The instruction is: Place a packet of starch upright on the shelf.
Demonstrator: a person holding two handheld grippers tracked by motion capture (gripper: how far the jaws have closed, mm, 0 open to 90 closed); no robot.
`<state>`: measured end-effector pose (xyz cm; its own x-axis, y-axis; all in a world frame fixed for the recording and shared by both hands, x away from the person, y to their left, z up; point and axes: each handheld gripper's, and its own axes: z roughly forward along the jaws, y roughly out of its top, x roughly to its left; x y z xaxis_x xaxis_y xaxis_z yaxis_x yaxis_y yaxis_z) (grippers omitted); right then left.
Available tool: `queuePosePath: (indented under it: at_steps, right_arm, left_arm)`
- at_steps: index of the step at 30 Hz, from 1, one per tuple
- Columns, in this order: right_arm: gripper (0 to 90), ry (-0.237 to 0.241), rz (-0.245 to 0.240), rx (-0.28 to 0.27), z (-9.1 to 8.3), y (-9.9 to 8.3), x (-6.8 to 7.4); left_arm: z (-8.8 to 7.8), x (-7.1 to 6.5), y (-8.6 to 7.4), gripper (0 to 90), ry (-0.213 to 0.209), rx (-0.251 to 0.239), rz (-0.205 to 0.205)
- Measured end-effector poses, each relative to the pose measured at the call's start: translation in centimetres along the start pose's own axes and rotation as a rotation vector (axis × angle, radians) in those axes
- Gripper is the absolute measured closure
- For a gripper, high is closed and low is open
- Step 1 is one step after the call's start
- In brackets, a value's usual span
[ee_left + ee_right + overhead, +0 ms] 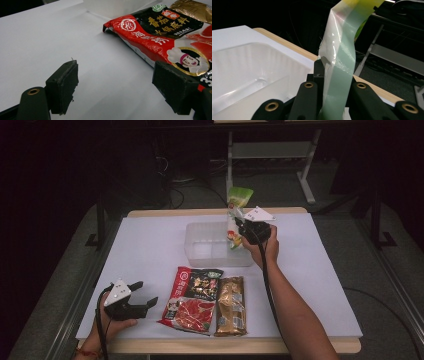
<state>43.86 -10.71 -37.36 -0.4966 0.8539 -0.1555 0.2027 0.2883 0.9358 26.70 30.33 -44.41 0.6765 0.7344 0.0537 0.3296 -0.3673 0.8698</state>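
The right gripper (243,226) is clamped on a green and clear packet (236,215), which stands upright over the right end of the clear plastic bin (210,245). In the right gripper view the packet (340,62) rises from between the closed jaws, with the bin (249,75) just to its left and the table's wooden edge (287,46) behind it. The person's right hand (262,251) holds that gripper from the near side of the bin.

The left gripper (145,297) rests on the table near the front left corner, well apart from the bin, its jaws spread wide with nothing between them. In the left gripper view the red and black packet (160,32) lies beside the right jaw.

In front of the bin, that red and black packet (192,297) and a gold packet (231,305) lie flat, side by side and just touching or nearly so.

The bin sits toward the far middle of a white sheet (150,250) that covers the wooden table (175,213). Beyond the table the room is dark, with grey carpet (200,200), black cables (175,195) and a white metal frame (305,180) standing behind the bin.
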Motion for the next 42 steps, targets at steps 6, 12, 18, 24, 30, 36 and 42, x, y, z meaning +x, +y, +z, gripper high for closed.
queuePosePath:
  at_steps: [6,12,18,24,30,36,42]
  right_arm:
    - [80.7,-0.007,-0.016,-0.003,0.0,-0.9,0.6]
    - [80.7,0.011,-0.020,-0.012,-0.2,-2.2,0.9]
    - [79.8,0.040,-0.021,-0.009,-0.9,-2.8,1.0]
    - [76.1,0.078,-0.044,0.015,-1.6,-3.5,1.0]
    - [71.0,0.137,-0.044,0.080,-1.9,-2.8,0.4]
    - [70.5,0.191,-0.072,0.212,-1.9,-2.1,-0.1]
    - [76.0,0.196,-0.137,0.299,-1.4,-2.0,0.4]
  left_arm:
    - [0.1,-0.1,0.0,20.7,-0.005,0.003,0.006]
    - [0.1,-0.2,0.0,20.7,-0.012,0.009,0.012]
    - [0.1,-0.3,0.1,20.7,-0.013,0.010,0.016]
    - [0.1,-0.4,0.1,20.7,-0.016,0.012,0.015]
    - [0.1,-0.4,0.1,20.7,-0.021,0.021,0.021]
    - [0.3,-0.5,0.1,20.6,-0.032,0.032,0.029]
    - [0.4,-0.6,0.1,20.7,-0.042,0.044,0.037]
